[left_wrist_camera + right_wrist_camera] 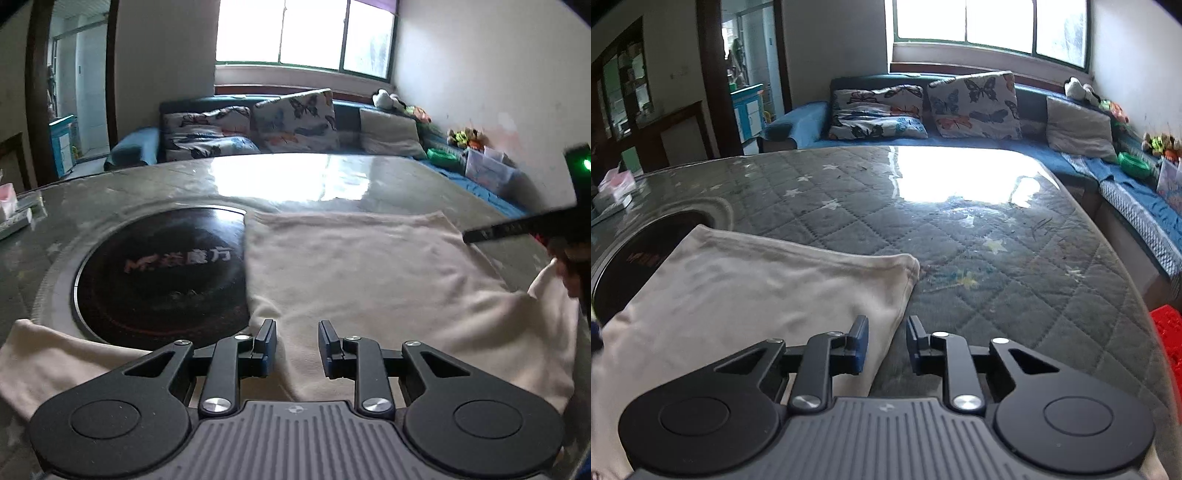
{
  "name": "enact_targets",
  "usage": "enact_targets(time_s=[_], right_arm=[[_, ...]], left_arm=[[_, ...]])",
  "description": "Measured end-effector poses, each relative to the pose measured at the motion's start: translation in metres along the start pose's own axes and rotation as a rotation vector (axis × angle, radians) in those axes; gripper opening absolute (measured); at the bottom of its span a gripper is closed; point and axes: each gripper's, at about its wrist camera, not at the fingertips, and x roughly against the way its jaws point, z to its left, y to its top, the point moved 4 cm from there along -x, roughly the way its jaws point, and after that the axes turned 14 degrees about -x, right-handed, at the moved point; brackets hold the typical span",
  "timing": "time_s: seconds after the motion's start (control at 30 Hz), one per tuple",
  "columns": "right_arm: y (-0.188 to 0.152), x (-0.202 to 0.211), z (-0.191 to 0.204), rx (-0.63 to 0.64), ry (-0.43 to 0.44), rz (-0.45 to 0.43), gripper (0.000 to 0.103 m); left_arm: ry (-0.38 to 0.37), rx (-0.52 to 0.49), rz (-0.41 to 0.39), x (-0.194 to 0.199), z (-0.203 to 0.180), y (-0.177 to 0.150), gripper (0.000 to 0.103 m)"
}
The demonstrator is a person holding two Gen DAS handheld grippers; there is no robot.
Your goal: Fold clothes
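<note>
A cream garment (369,269) lies spread flat on the quilted, glass-topped table (155,184), one sleeve trailing to the near left (48,354). My left gripper (297,328) is open and empty, hovering over the garment's near edge. In the right wrist view the same garment (746,284) lies to the left, and my right gripper (886,325) is open and empty, straddling its right edge above the table (997,258). The right gripper's body shows at the far right of the left wrist view (576,221).
A round black induction hob (159,269) is set into the table, partly covered by the garment. A sofa with butterfly cushions (291,118) stands beyond the table. Boxes (9,206) sit at the table's left edge. A red object (1169,339) is at the right.
</note>
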Motion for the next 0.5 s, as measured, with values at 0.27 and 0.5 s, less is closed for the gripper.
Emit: enact_targets(time_s=[0.27, 0.5], right_arm=[[0.017, -0.035, -0.002, -0.021, -0.024, 0.012, 0.015], [0.032, -0.055, -0.002, -0.010, -0.043, -0.005, 0.014]], left_arm=[[0.018, 0.000, 0.021, -0.010, 0.011, -0.003, 0.027], [0.038, 0.016, 0.037, -0.015, 0.020, -0.007, 0.029]])
